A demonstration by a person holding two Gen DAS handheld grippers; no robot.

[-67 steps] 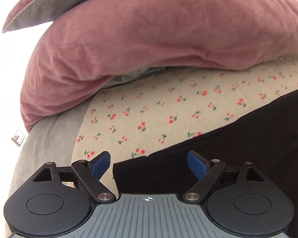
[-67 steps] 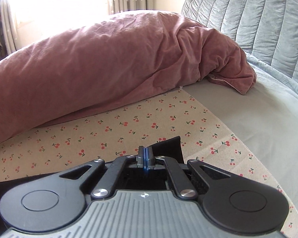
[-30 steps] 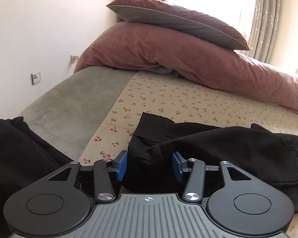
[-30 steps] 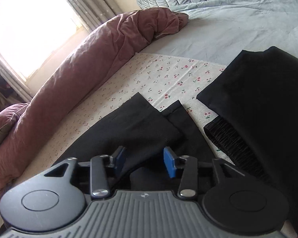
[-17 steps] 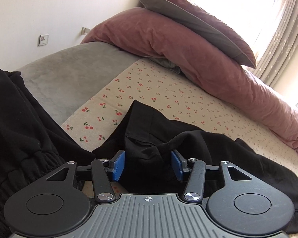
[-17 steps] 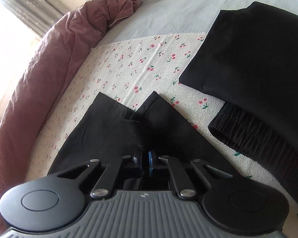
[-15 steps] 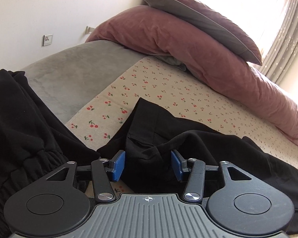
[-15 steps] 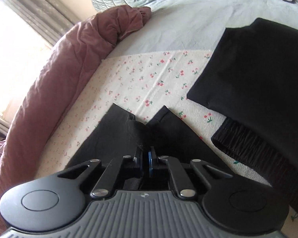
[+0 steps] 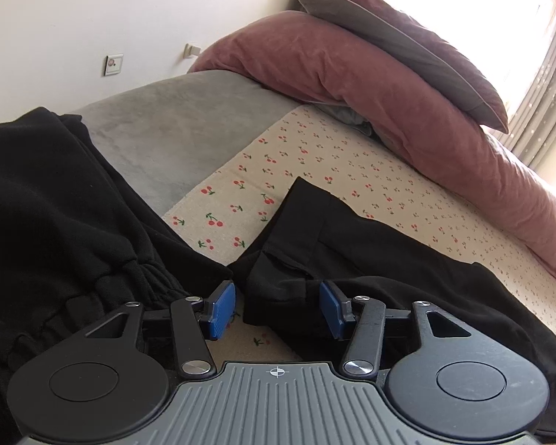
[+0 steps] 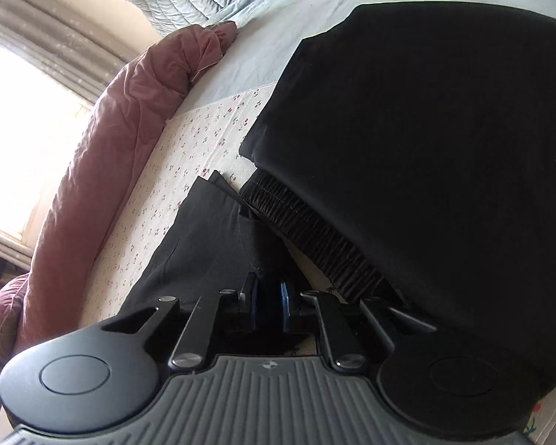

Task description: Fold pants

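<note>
Swung nearer the second folded black garment point(image 10: 444, 141); right claw point(image 10: 268, 306) clamped on black fabric pants point(image 10: 211, 244), left claw point(image 9: 276, 309) spread around bunched waist, on cherry-print sheet point(image 9: 315, 159). Ready for folding.

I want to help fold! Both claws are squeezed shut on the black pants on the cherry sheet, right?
Not both. The left wrist view shows the left claw open around the black pants. Only the right claw is squeezed shut on them, over the cherry sheet.
</note>
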